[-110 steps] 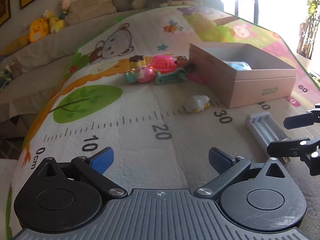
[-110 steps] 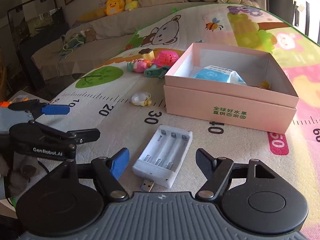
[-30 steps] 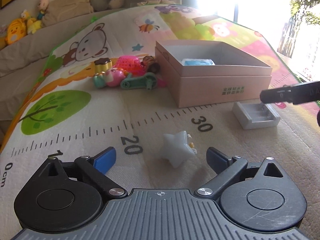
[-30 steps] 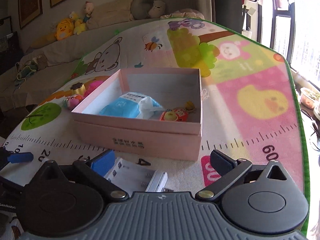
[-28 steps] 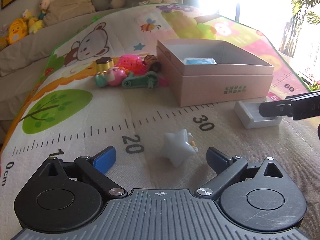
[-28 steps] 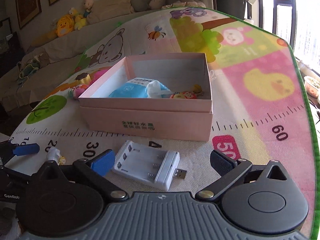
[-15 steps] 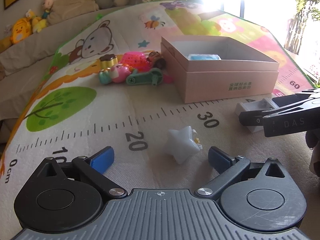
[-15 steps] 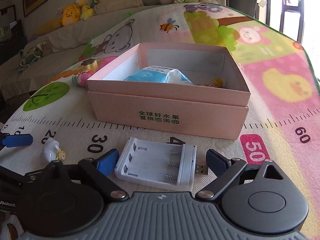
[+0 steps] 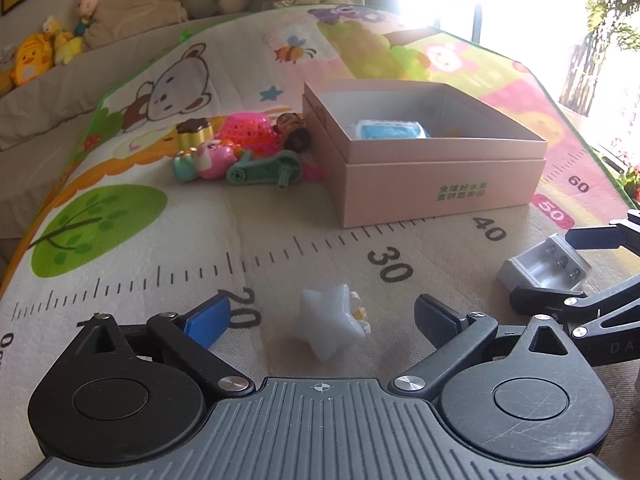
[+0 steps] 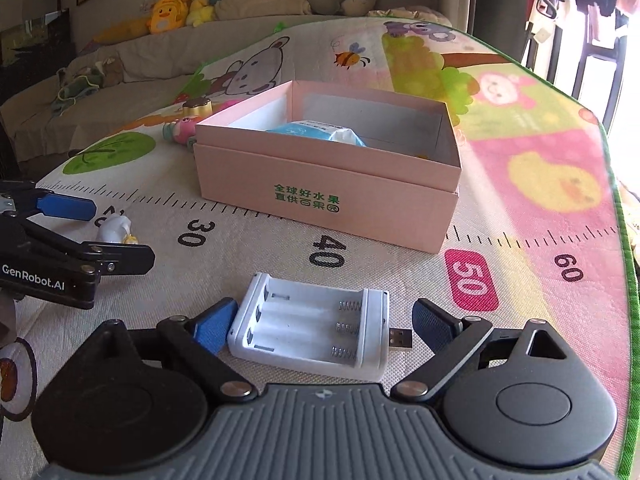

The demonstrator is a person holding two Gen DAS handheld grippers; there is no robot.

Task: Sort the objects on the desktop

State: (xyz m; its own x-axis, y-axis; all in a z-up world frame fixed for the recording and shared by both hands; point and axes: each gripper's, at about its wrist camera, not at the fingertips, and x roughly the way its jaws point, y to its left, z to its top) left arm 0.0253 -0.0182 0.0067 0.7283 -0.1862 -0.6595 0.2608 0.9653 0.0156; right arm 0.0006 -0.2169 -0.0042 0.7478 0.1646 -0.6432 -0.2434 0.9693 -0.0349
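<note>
You are holding both grippers low over the play mat point(image 9: 280, 220): left gripper point(image 9: 320, 316) spread wide, right gripper point(image 10: 316, 324) spread wide beside it.

You have a play mat point(image 9: 280, 216) carrying a pink box point(image 10: 328, 184); left of the box lies a toy cluster point(image 9: 240, 152), before it a star toy point(image 9: 332, 324) and a battery charger point(image 10: 312, 332).

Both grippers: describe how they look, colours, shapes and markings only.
The left gripper and right gripper match: ribbed grey body, two round black discs, black linkage arms with silver rivets, one bright blue finger pad and one dark navy. The left's side reads "GenRobot.AI" in white; the right's shows "DA". No cables visible.
</note>
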